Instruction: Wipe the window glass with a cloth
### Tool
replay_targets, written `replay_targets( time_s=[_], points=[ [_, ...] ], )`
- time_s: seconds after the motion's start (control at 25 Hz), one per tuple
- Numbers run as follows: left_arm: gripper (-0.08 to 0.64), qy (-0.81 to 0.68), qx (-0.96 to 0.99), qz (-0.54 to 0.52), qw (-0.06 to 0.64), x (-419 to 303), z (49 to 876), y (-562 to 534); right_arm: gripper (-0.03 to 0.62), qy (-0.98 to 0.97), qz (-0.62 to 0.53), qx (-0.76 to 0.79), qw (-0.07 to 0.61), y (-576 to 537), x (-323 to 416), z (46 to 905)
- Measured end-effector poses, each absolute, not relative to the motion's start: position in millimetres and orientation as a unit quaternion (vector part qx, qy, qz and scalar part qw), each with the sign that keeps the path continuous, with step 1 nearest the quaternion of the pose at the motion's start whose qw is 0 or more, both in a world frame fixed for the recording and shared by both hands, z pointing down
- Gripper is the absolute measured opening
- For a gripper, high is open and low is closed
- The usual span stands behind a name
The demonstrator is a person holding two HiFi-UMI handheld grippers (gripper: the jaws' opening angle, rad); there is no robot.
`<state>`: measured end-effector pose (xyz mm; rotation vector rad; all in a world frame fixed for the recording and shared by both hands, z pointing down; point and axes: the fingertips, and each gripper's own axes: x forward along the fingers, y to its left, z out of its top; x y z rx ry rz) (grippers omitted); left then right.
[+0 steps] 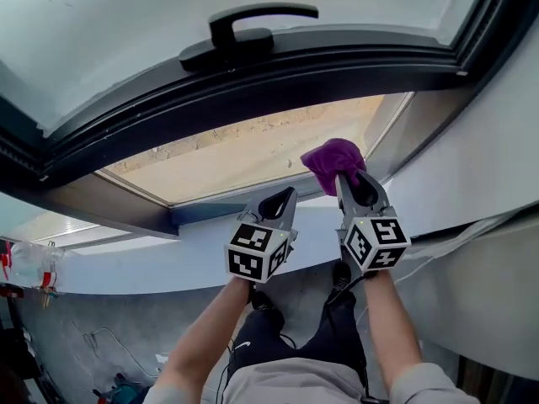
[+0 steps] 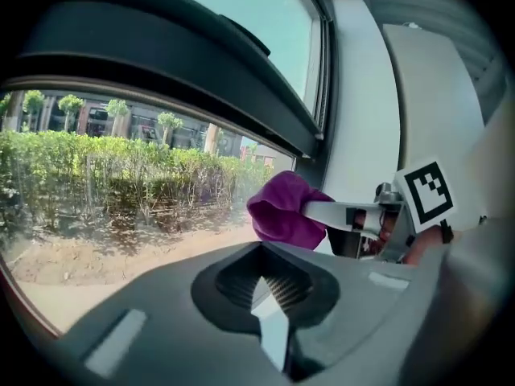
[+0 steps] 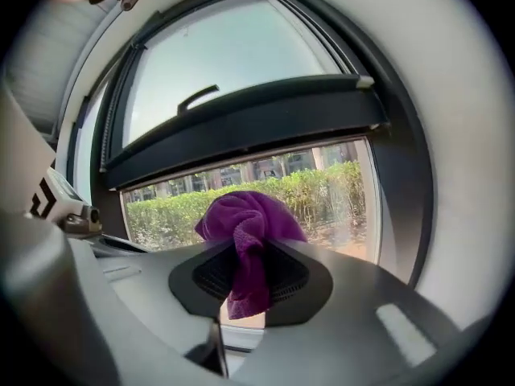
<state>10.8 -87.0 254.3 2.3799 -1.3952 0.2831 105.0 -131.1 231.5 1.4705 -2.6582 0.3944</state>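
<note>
A purple cloth (image 1: pixel 333 160) is bunched in my right gripper (image 1: pixel 349 185), whose jaws are shut on it; a tail of the cloth (image 3: pixel 248 248) hangs down between them. The cloth is held up by the lower right corner of the lower window glass (image 1: pixel 253 150). My left gripper (image 1: pixel 278 202) is beside it on the left, jaws shut with nothing between them. From the left gripper view the cloth (image 2: pixel 283 209) and the right gripper (image 2: pixel 342 214) appear at the right. The left gripper's marker cube (image 3: pixel 48 199) shows at the left edge of the right gripper view.
A dark frame bar (image 1: pixel 253 74) with a black handle (image 1: pixel 253 25) separates the lower pane from an upper pane (image 1: pixel 126 23). A white wall (image 1: pixel 488 167) stands at the right and a pale sill (image 1: pixel 185 251) runs below. Hedges (image 2: pixel 105 175) lie outside. The person's legs (image 1: pixel 303 343) are below.
</note>
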Motion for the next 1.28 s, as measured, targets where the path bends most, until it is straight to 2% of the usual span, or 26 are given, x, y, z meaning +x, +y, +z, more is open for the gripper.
replay_targets(
  time_s=[0.24, 0.48, 0.84, 1.28],
  points=[
    [0.000, -0.500, 0.850, 0.055, 0.156, -14, 176, -60, 0.091, -0.889, 0.113, 0.444, -0.008, -82, 77, 143],
    [0.000, -0.488, 0.863, 0.036, 0.124, -29, 122, -41, 0.092, -0.890, 0.081, 0.448, -0.015, -58, 62, 91],
    [0.000, -0.476, 0.872, 0.024, 0.113, -59, 76, -18, 0.092, -0.883, 0.061, 0.464, -0.036, -44, 42, 41],
    [0.000, -0.485, 0.868, 0.024, 0.109, -62, 56, -20, 0.092, -0.886, 0.065, 0.458, -0.031, -40, 44, 24]
  ],
)
